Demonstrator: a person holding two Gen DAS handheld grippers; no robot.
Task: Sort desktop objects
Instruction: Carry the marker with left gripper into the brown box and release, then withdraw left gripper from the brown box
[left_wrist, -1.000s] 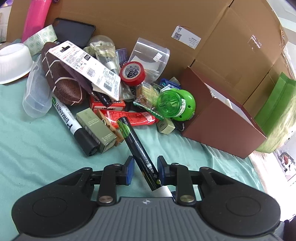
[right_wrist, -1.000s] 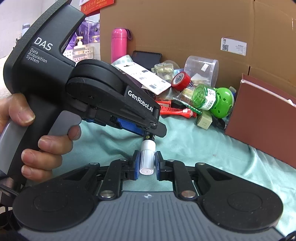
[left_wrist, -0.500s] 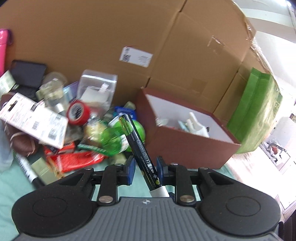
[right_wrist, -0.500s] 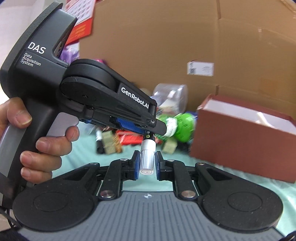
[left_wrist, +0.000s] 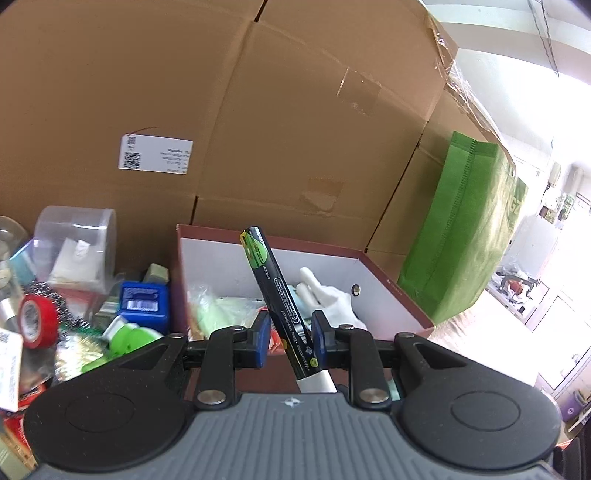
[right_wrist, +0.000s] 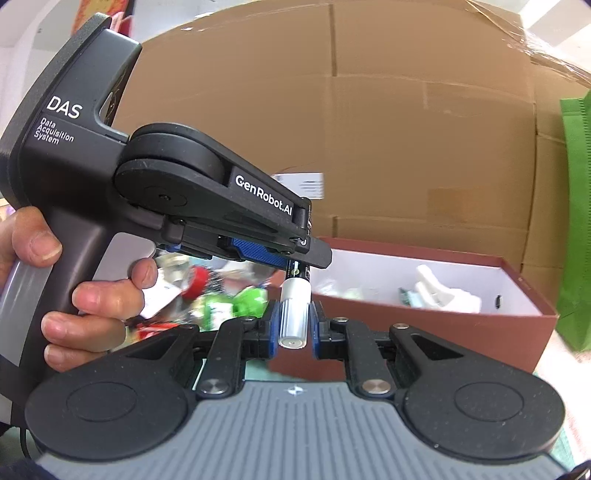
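We look from both wrist cameras forward and slightly down along the fingers, close to the brown box (left_wrist: 391, 295). Both views share that box, the cardboard wall (right_wrist: 406, 129) and the green bag (left_wrist: 465, 236).

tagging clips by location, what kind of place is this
Probably an office or storeroom worktable, not a home: big cardboard boxes behind, a brown sorting box beside mixed clutter like red tape.

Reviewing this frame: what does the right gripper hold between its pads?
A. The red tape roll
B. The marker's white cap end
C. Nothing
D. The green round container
B: in the right wrist view the right gripper is shut on the white cap end of the marker.
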